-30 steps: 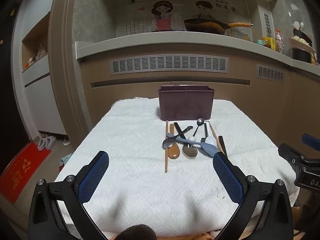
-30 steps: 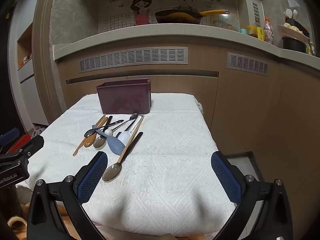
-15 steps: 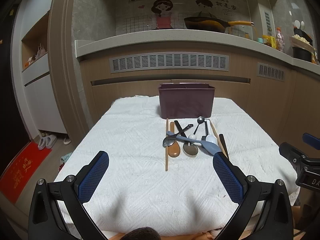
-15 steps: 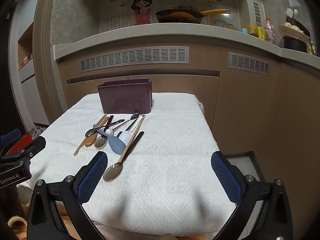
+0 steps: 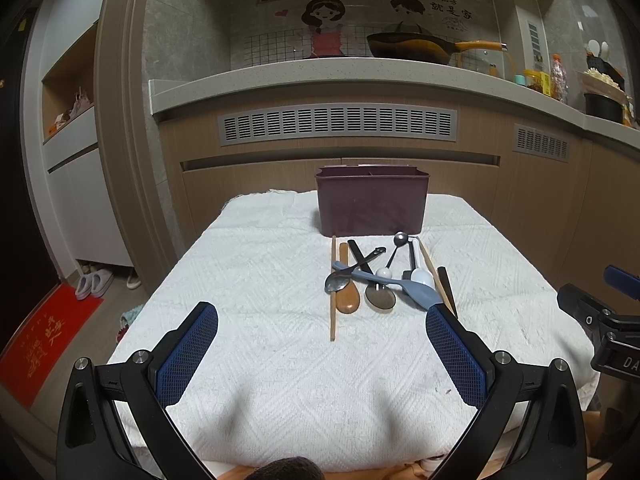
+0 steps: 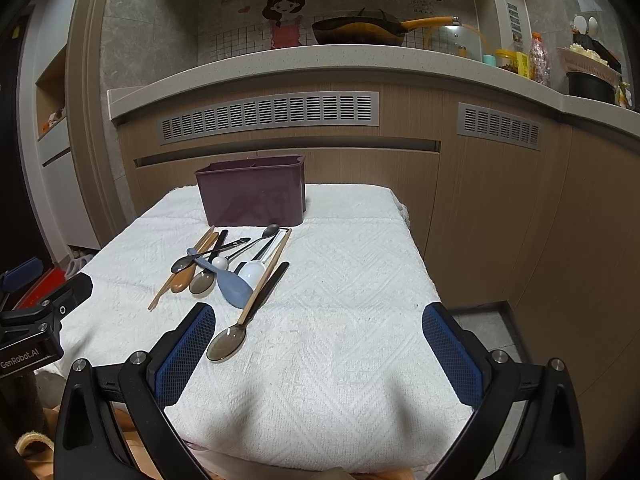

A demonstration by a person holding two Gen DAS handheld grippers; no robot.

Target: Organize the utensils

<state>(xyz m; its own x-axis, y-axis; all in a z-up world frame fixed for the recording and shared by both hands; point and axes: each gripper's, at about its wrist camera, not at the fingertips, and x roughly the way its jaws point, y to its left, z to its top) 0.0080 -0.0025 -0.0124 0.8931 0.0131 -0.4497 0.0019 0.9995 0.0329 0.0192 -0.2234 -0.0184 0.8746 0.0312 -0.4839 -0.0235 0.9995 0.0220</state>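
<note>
On the left, the left gripper [image 5: 322, 316] hangs over the near part of the white towel [image 5: 256, 264] with its jaws spread wide and nothing between them. Just beyond it, mid-table, the utensils [image 5: 380, 280] lie in a crossed heap: a lone wooden chopstick [image 5: 333, 288] at the left edge, a wooden spoon [image 5: 346, 292] beside it, and a blue spoon [image 5: 404, 287] slanting across several handles. Behind them stands the maroon holder [image 5: 371, 205], seemingly empty. Lifting any one piece could drag its neighbours or flick them off the cloth, and thin handles may slip on the soft towel. To the right, the right gripper [image 6: 318, 326] is equally wide open and empty, its left finger nearly touching a long brown spoon [image 6: 240, 326] that it could nudge.
</note>
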